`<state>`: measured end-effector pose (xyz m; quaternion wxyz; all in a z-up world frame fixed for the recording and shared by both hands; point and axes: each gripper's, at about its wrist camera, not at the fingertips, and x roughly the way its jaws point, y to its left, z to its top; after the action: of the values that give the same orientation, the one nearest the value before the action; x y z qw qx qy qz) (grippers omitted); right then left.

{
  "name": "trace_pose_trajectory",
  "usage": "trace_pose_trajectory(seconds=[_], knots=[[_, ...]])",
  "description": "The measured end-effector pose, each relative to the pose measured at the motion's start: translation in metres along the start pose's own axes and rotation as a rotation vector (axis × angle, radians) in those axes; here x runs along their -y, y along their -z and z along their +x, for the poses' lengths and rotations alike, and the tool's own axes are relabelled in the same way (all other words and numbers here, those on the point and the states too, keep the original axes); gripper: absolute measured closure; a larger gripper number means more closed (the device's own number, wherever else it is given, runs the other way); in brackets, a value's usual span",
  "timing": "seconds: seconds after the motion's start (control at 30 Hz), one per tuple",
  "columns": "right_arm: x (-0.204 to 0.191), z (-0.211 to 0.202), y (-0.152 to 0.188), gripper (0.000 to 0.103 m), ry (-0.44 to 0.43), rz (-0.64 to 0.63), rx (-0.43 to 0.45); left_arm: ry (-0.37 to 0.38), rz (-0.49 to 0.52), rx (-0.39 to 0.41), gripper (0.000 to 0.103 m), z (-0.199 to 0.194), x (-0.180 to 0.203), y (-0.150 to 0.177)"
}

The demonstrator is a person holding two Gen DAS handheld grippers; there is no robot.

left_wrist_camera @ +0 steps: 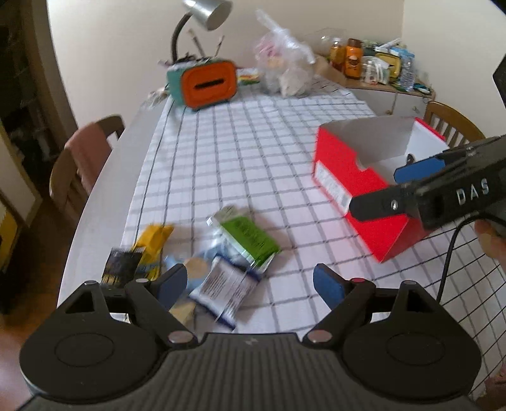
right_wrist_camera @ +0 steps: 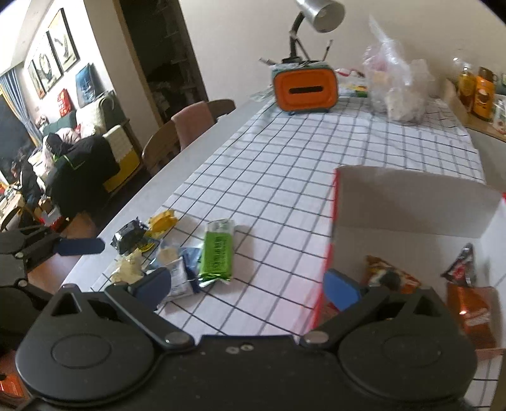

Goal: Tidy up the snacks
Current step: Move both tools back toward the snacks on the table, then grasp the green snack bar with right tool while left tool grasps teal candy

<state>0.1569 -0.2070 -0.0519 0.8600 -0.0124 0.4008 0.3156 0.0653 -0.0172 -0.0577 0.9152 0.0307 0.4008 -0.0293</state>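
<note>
Two grippers hang over a checked cloth point(right_wrist_camera: 284, 177) on a dining table, both with jaws spread wide and nothing between them. The left gripper point(left_wrist_camera: 249, 284) is above a loose heap of snacks at the cloth's near left edge; the right gripper point(right_wrist_camera: 249, 284) sits at the near left corner of a red box point(left_wrist_camera: 348, 177), one finger over the cloth and one over the box.

The heap holds about six packets, some overlapping: one green packet point(right_wrist_camera: 217, 253), one black packet point(right_wrist_camera: 129, 235), one yellow packet point(right_wrist_camera: 163, 221), one white-and-blue packet point(left_wrist_camera: 226, 291), plus pale ones too blurred to count surely.

Inside the box, three packets show: one orange packet point(right_wrist_camera: 387, 273), one dark packet point(right_wrist_camera: 461, 267) and one copper-brown packet point(right_wrist_camera: 472, 313), all at its near end.

At the far end of the table stand one orange tissue holder point(right_wrist_camera: 305, 90), one silver lamp point(right_wrist_camera: 319, 12) and one clear plastic bag point(right_wrist_camera: 395, 85). Two chairs point(left_wrist_camera: 83, 158) stand along the left side.
</note>
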Motion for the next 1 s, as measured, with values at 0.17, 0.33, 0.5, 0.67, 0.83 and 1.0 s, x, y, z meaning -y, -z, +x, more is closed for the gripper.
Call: trace_pose_trajectory(seconds=[0.17,0.33,0.5,0.67,0.83,1.0], knots=[[-0.017,0.026,-0.003,0.001,0.001,-0.017,-0.032,-0.006,-0.03,-0.039,0.016,0.006,-0.029,0.026],[-0.029,0.054,-0.005,0.002,0.004,-0.026,-0.069,-0.011,-0.055,-0.085,0.016,0.014,-0.048,0.051],[-0.038,0.082,-0.008,0.003,0.018,-0.054,-0.103,-0.012,-0.077,-0.125,0.016,0.028,-0.06,0.067],[-0.041,0.106,-0.012,0.006,0.043,-0.054,-0.133,-0.005,-0.093,-0.164,0.016,0.043,-0.068,0.075],[-0.043,0.131,-0.014,0.011,0.066,-0.07,-0.169,0.015,-0.107,-0.19,0.032,0.053,-0.073,0.077],[-0.041,0.151,-0.016,0.02,0.076,-0.072,-0.196,0.014,-0.108,-0.213,0.047,0.063,-0.071,0.077]])
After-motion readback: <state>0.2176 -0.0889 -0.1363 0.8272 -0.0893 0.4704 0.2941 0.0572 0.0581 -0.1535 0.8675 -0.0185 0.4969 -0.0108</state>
